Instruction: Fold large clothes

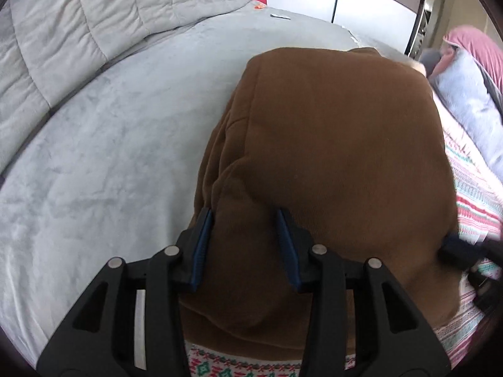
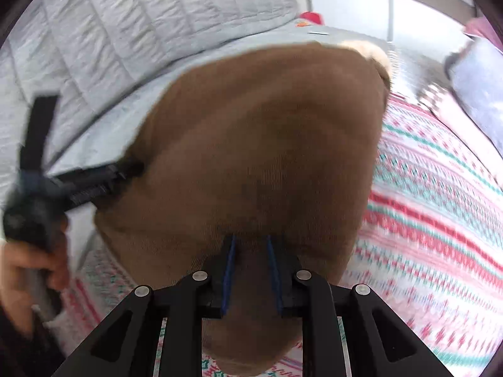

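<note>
A large brown garment (image 1: 330, 144) lies folded on the bed, partly on a patterned red, green and white blanket (image 1: 474, 201). My left gripper (image 1: 245, 220) straddles a thick fold of its near left edge, with brown cloth filling the gap between the blue pads. It also shows in the right wrist view (image 2: 125, 172) at the garment's left edge. My right gripper (image 2: 250, 242) is closed on the near edge of the brown garment (image 2: 267, 144), and its tip shows in the left wrist view (image 1: 452, 245).
A grey bed cover (image 1: 103, 157) stretches left of the garment, with a quilted grey backrest (image 1: 78, 22) behind it. The patterned blanket (image 2: 440, 204) spreads to the right. A pale blue pillow (image 1: 468, 100) and pink fabric lie at the far right.
</note>
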`<state>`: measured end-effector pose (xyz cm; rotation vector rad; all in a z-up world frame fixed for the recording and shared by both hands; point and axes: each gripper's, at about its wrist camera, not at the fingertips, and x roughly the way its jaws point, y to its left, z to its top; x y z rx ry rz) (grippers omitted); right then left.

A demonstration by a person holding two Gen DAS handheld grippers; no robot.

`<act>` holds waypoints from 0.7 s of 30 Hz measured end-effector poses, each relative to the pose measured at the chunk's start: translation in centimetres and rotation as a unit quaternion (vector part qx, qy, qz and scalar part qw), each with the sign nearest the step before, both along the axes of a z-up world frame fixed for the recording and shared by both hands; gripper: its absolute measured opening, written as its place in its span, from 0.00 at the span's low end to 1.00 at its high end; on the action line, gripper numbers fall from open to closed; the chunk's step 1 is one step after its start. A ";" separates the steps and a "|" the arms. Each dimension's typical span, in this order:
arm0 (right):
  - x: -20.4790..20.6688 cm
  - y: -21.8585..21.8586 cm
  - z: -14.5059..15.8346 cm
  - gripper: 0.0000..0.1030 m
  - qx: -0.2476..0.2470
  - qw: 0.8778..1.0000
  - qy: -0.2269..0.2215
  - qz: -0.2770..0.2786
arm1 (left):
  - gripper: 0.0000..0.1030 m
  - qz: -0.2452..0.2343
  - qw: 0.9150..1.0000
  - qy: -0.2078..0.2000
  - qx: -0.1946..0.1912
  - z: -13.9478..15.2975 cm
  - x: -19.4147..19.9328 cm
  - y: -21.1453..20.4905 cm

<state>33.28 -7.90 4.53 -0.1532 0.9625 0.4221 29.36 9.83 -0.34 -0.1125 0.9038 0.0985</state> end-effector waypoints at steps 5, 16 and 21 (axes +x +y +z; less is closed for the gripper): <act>8.1 -2.7 5.2 0.23 0.057 0.996 -0.041 -0.061 | 0.43 -0.008 1.000 0.013 -0.010 -0.3 0.4 0.7; 23.4 -0.4 -3.0 0.19 0.019 0.992 0.074 -0.101 | 0.43 -0.006 1.000 0.022 -0.005 -1.1 1.0 1.4; 22.4 1.7 -1.6 0.21 -0.063 0.992 0.044 -0.096 | 0.43 -0.007 0.999 0.024 -0.022 -1.0 0.6 1.6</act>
